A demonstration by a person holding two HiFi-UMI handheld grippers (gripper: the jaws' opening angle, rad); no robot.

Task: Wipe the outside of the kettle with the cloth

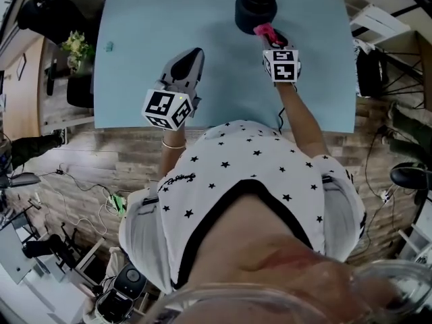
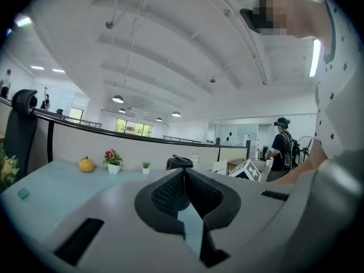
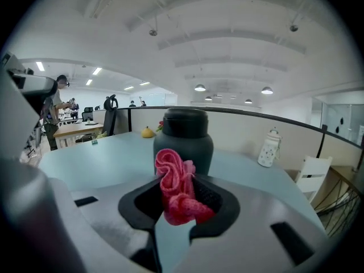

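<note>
A dark kettle [image 1: 256, 7] stands on the pale blue table [image 1: 155, 32] near its far edge; it also fills the middle of the right gripper view as the kettle [image 3: 183, 136]. My right gripper [image 1: 271, 38] is shut on a bunched pink cloth [image 1: 264, 31], the cloth [image 3: 177, 189] sticking up between the jaws just short of the kettle's side. My left gripper [image 1: 187, 65] hovers over the table to the left, jaws shut with nothing between them [image 2: 183, 193]. From that side the kettle [image 2: 179, 162] shows only its top behind the jaws.
A yellow fruit [image 2: 86, 165], a potted flower [image 2: 113, 161] and a small plant [image 2: 146, 166] line the table's far edge. A white jar [image 3: 268, 147] stands at the far right. A small green object [image 1: 107, 46] lies at the table's left. A person [image 2: 281, 147] stands in the background.
</note>
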